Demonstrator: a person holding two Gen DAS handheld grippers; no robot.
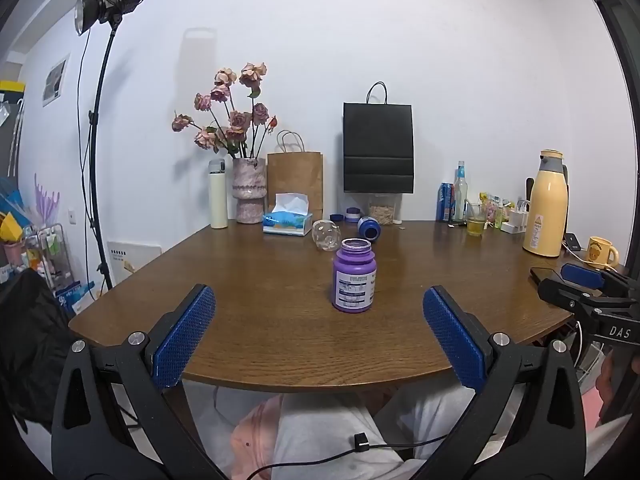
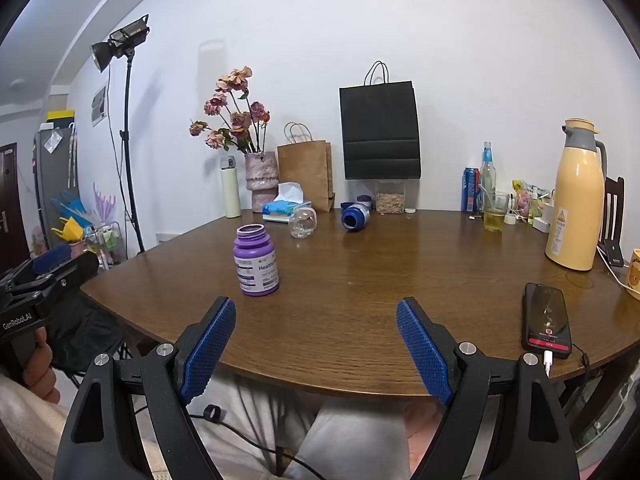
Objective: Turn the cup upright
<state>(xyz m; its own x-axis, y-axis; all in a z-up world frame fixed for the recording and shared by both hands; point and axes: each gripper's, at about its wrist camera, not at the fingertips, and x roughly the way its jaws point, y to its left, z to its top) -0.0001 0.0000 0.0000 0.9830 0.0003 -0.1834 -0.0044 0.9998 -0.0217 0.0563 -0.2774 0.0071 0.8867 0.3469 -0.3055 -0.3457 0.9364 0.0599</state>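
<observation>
A clear glass cup [image 1: 326,235] with a handle is overturned on the brown table [image 1: 280,340], towards the far side, in front of the tissue box. It shows in the right wrist view too, cup [image 2: 303,222], left of centre. My left gripper [image 1: 319,294] is open above the table's near edge, well short of the cup, with nothing between its blue pads. My right gripper [image 2: 315,304] is likewise open and empty over the near edge. Each gripper appears at the side of the other's view, right gripper [image 1: 580,280] and left gripper [image 2: 52,264], the left one held by a hand.
An open purple bottle [image 1: 354,276] stands upright between my left gripper and the cup. A blue bottle [image 1: 369,228] lies on its side by the cup. A phone [image 2: 547,320] on a cable lies at the near right. A yellow thermos [image 2: 576,204], bags, a vase and drinks line the back.
</observation>
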